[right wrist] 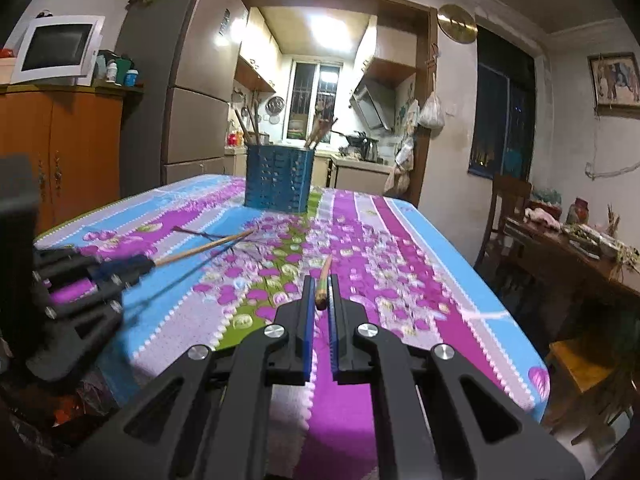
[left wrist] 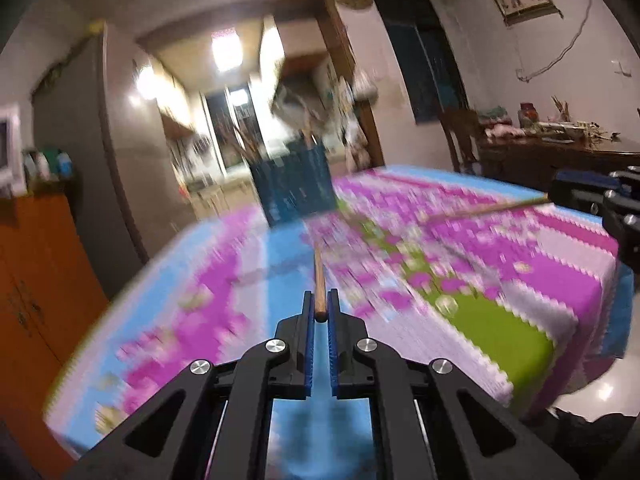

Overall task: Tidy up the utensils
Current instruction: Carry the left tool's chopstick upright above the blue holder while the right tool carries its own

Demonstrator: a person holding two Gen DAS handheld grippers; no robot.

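Blue utensil holder (right wrist: 277, 178) stands mid-desk (right wrist: 420, 264), path unobstructed. Left claw (left wrist: 320, 312) and right claw (right wrist: 320, 296) each clamp one chopstick, raised over desk.

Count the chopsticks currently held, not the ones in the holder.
2. One chopstick is clamped in the left tool; the other chopstick is clamped in the right tool. More stand in the blue utensil holder, too bunched to count.
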